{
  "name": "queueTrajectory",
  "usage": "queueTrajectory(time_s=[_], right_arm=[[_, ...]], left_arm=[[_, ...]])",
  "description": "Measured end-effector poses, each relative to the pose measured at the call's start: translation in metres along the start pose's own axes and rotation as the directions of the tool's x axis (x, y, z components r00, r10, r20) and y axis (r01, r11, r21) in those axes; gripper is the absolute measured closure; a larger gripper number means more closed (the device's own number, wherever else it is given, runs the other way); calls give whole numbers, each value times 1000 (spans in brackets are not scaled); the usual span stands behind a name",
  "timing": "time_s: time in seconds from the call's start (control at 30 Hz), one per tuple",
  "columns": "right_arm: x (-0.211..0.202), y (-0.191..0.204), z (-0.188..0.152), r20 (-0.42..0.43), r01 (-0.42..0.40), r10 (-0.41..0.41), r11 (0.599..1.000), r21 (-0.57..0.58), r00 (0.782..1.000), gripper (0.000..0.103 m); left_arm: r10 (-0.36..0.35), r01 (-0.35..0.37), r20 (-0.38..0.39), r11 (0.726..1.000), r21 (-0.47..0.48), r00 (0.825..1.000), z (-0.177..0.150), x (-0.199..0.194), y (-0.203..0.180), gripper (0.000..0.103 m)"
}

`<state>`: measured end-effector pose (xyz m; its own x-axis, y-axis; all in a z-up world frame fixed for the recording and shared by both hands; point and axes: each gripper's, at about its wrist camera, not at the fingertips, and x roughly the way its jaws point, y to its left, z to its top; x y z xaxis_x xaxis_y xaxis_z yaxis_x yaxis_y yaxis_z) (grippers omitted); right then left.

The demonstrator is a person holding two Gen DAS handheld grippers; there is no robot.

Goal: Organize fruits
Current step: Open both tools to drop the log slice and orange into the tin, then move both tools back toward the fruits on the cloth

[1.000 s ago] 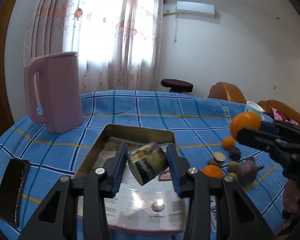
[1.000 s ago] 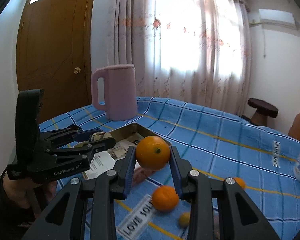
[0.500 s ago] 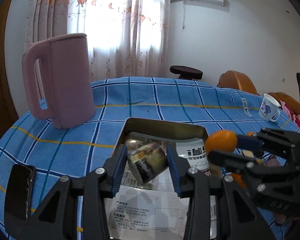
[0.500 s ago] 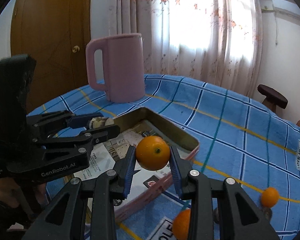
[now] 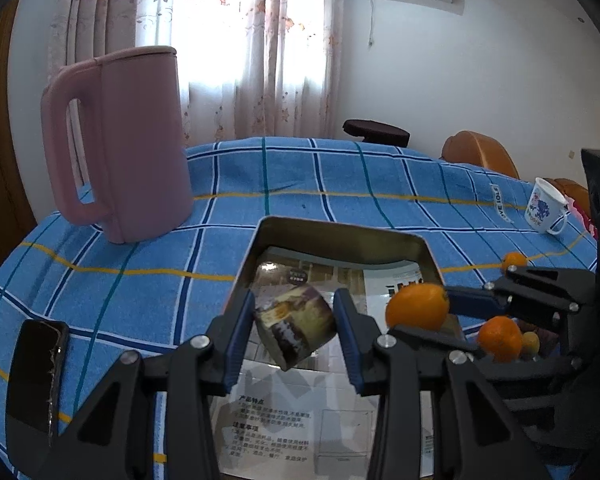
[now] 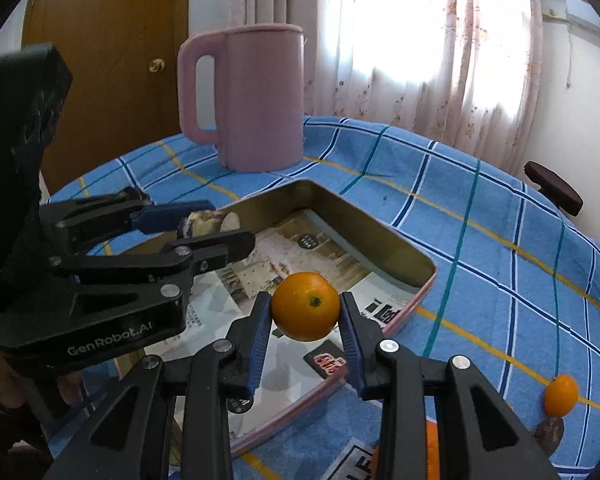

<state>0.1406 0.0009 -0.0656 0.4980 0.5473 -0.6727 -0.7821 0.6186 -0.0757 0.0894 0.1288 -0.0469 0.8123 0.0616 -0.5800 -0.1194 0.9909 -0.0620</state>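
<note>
My left gripper [image 5: 295, 322] is shut on a cut chunk of purple-skinned, yellow-fleshed fruit [image 5: 296, 326], held above the metal tin [image 5: 340, 236] lined with printed paper. My right gripper [image 6: 305, 314] is shut on an orange [image 6: 305, 306] over the tin's [image 6: 380, 236] near right part. In the left wrist view the right gripper [image 5: 420, 312] reaches in from the right with that orange [image 5: 417, 306]. In the right wrist view the left gripper [image 6: 208, 228] reaches in from the left with the chunk [image 6: 208, 225]. More fruit lies on the blue cloth: another orange [image 5: 499, 338] and a small orange fruit [image 6: 561, 395].
A tall pink jug [image 5: 120, 144] stands behind the tin at the left, also the pink jug [image 6: 256, 96] in the right wrist view. A black phone [image 5: 36, 372] lies at the near left. A white mug [image 5: 546, 206] sits far right. A person's hand [image 6: 4, 384] holds the left gripper.
Both grippers have come forward and down over the tin. The right gripper with its orange has swung left, from above the cloth to above the tin, close beside the left gripper.
</note>
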Motion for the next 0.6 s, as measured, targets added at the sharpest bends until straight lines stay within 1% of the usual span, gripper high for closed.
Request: queueTrajectory(time_s=[0.03, 0.07, 0.1, 0.13, 0.17, 0.2, 0.27, 0.33, 0.37, 0.4, 0.5, 0.6], right_arm=[[2, 2, -1, -11, -13, 13, 1000, -2, 1000, 67], [2, 3, -2, -14, -21, 21, 1000, -3, 1000, 66], [2, 4, -3, -13, -21, 21, 1000, -4, 1000, 65], [-1, 4, -4, -6, -10, 10, 1000, -5, 1000, 62], [-3, 4, -5, 2, -8, 8, 1000, -2, 1000, 55], [-7, 4, -6, 12, -8, 8, 1000, 2, 1000, 47], [-21, 2, -10, 36, 7, -8, 1000, 16, 999, 43], [-43, 1, -19, 65, 24, -25, 1000, 6, 998, 43], [-54, -1, -25, 78, 39, -39, 999, -1, 996, 43], [-64, -3, -31, 92, 59, -58, 998, -7, 994, 43], [-103, -21, -60, 135, 151, -151, 988, 15, 979, 40], [-128, -41, -88, 153, 237, -241, 970, 44, 958, 28]], left_arm=[[1, -1, 4, 1000, 1, 1000, 0, -1, -1, 58], [3, -3, 10, 1000, 1, 1000, 0, -3, -1, 52], [9, -9, 23, 1000, -1, 1000, -1, -6, -1, 41], [16, -16, 38, 1000, -6, 999, -1, -11, -1, 35], [24, -24, 52, 1000, -13, 998, -1, -14, 0, 25], [29, -28, 69, 999, -23, 997, -1, -19, 0, 20], [9, -5, 92, 999, -43, 996, -2, -30, -1, 20], [-13, 19, 117, 999, -51, 993, -5, -41, -4, 17], [-18, 25, 137, 999, -47, 990, -9, -49, -8, 13], [-17, 24, 149, 999, -45, 989, -11, -55, -11, 8], [-42, 49, 180, 998, -37, 983, -18, -68, -22, 5], [-80, 87, 178, 996, -33, 981, -25, -72, -36, 5]])
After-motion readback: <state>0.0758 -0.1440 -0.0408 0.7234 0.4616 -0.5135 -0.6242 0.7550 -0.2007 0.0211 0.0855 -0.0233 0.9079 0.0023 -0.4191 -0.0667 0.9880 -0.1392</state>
